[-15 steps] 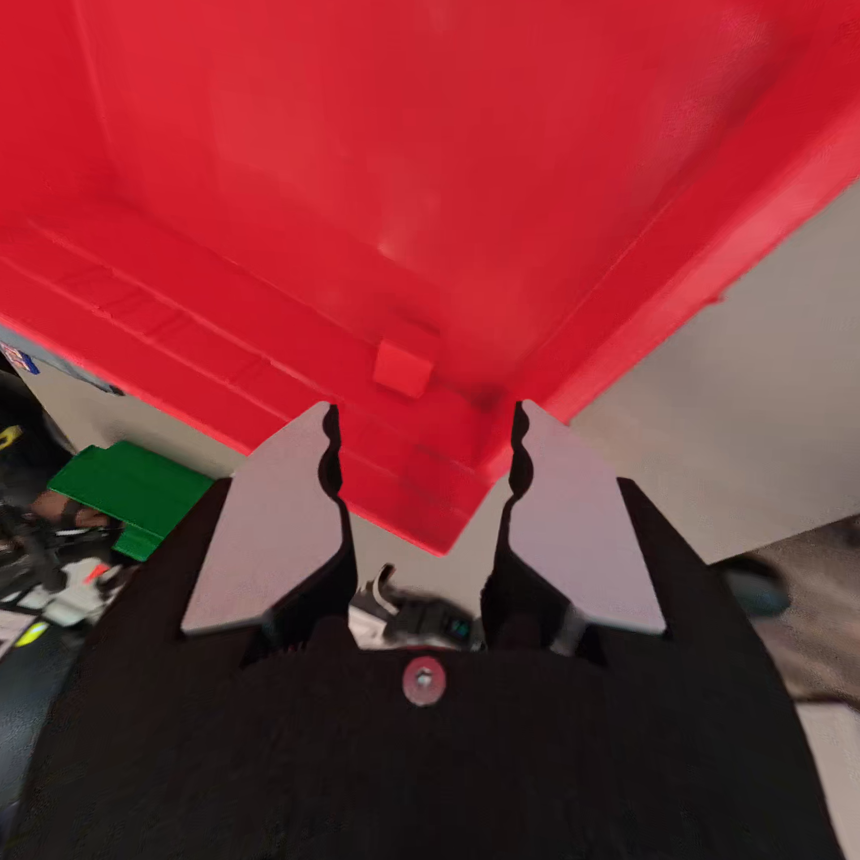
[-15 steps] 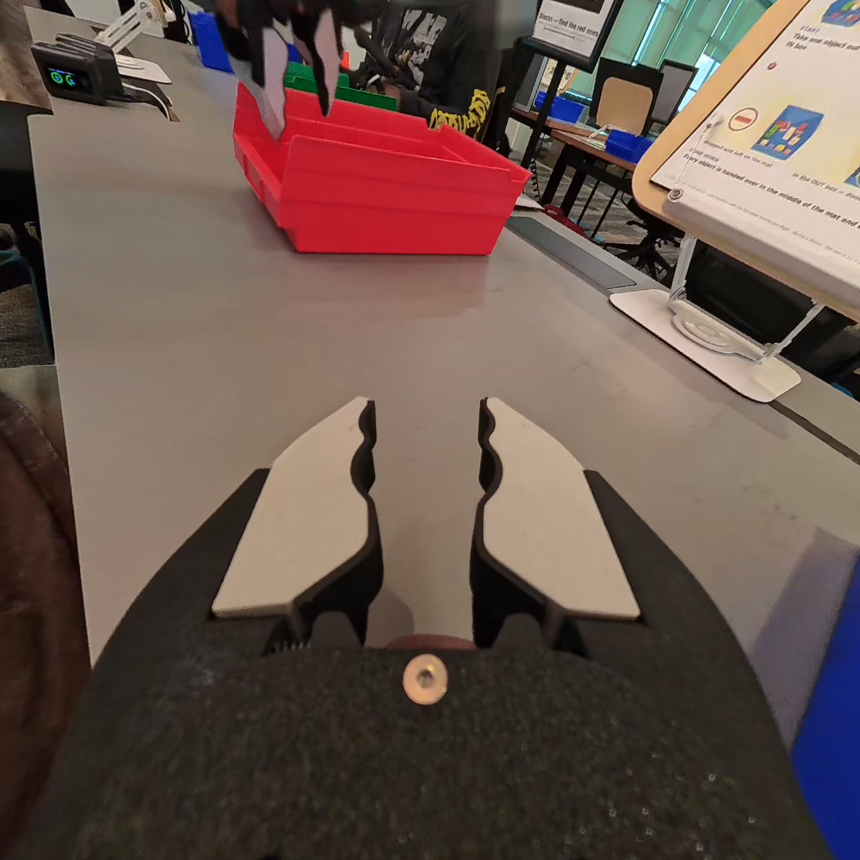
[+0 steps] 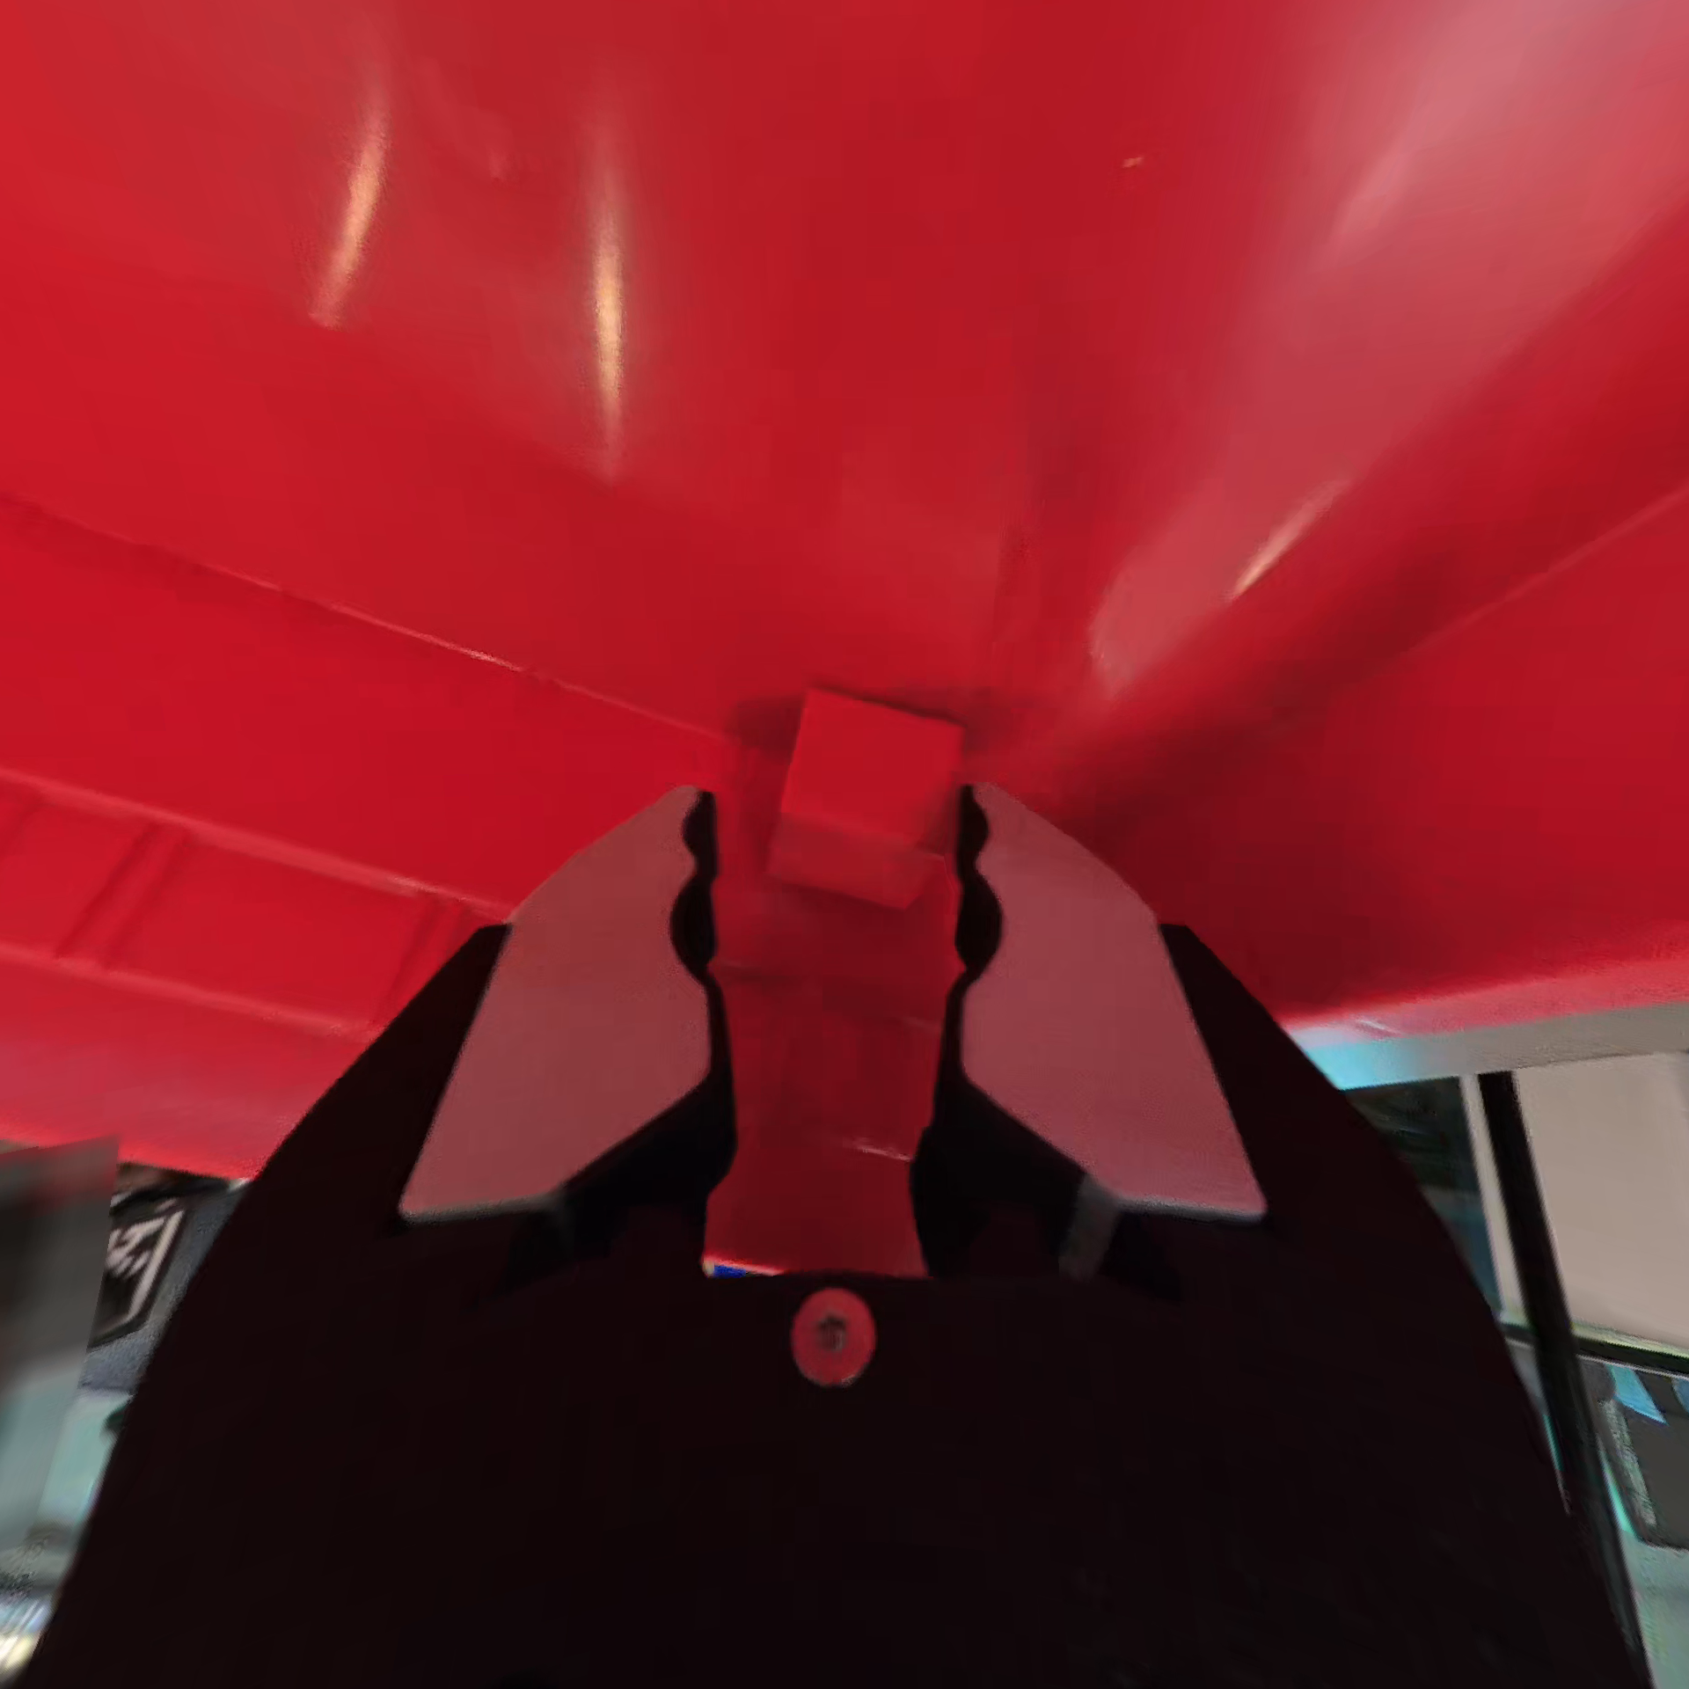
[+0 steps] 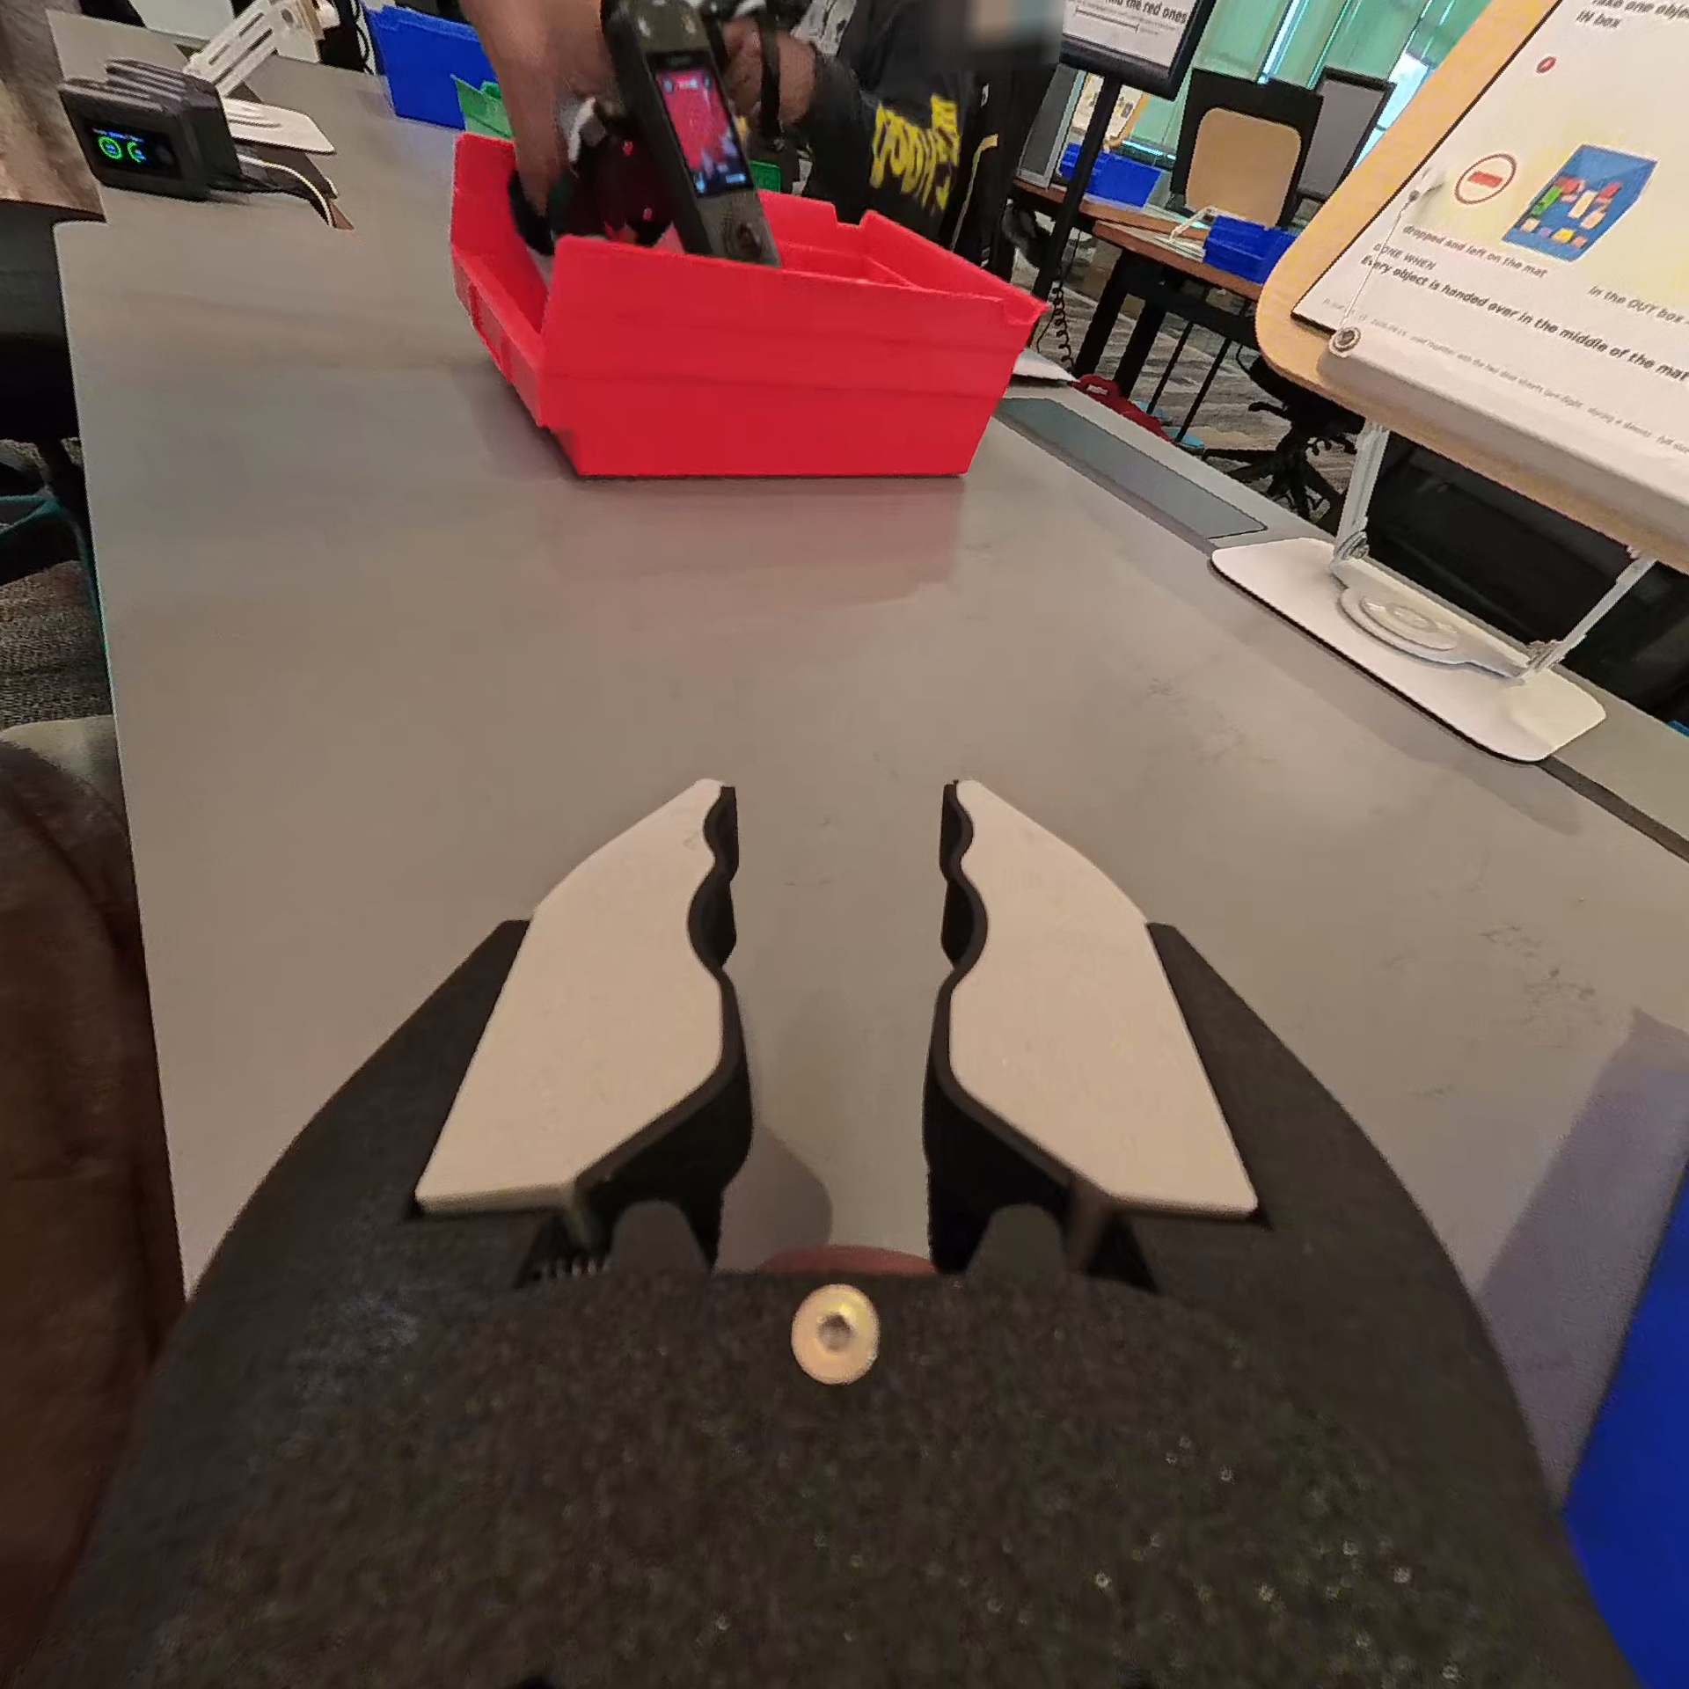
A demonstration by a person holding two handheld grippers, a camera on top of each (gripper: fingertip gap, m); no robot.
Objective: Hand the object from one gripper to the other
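Two grippers are open and empty. The left gripper [image 3: 832,804] is inside the red bin [image 3: 823,366], and the block [image 3: 864,795] lies dead ahead at its fingertips, apparently just short of the gap, untouched. The right gripper [image 4: 836,795] hovers over the table [image 4: 457,640], well apart from the bin, so the left is far nearer.

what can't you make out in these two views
- Left wrist view: whether the left tool touches the red block; motion blur hides contact.
- Left wrist view: the rest of the red bin, cut off by the edges.
- Right wrist view: the bin floor, hidden by its wall and the far tool.
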